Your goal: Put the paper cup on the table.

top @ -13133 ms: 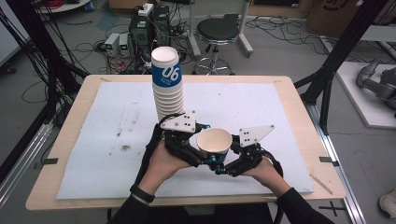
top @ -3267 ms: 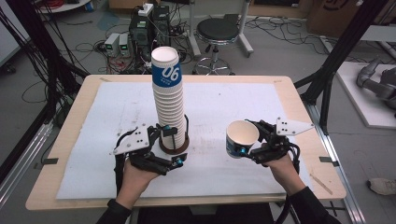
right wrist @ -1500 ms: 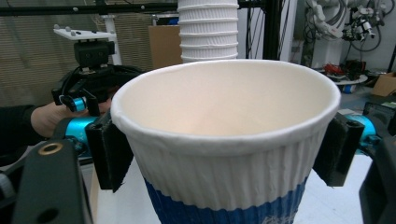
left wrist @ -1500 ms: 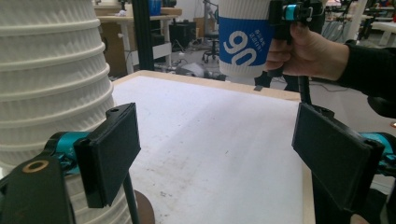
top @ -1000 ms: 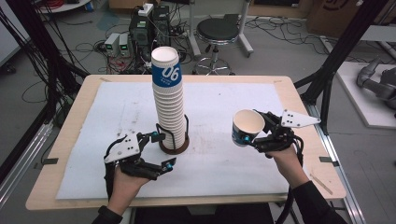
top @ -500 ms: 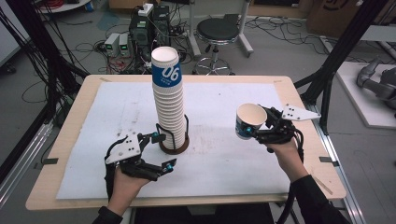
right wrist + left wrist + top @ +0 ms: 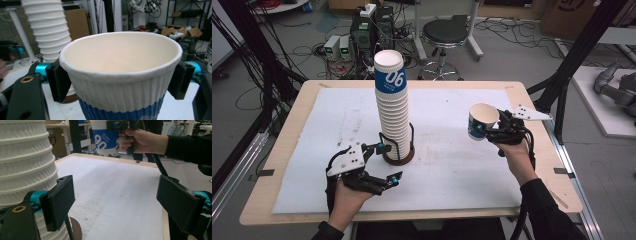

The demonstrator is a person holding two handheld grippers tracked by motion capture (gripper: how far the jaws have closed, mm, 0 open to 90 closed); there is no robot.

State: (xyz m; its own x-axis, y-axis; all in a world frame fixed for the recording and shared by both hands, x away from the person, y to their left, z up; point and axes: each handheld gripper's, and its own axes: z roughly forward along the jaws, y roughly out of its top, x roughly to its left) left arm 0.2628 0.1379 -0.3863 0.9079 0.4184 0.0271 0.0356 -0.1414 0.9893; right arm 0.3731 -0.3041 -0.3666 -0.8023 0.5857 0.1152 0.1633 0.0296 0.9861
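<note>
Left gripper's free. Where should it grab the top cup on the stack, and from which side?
Grip the top cup across its blue band, just under the rolled rim, one jaw on each side. Come in level from the person's side, where the left gripper sits open. The cup stack stands upright in a wire holder, so lifting straight up should free it, probably.

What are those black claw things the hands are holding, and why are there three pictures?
Those are grippers: hand-held tools with two jaws that pinch. One picture looks down from above the table. The other two come from small cameras riding on each gripper. On the table stands a tall stack of paper cups in a holder. The right gripper pinches one paper cup by its sides, up in the air. The left gripper rests beside the stack with its jaws open, holding nothing.
</note>
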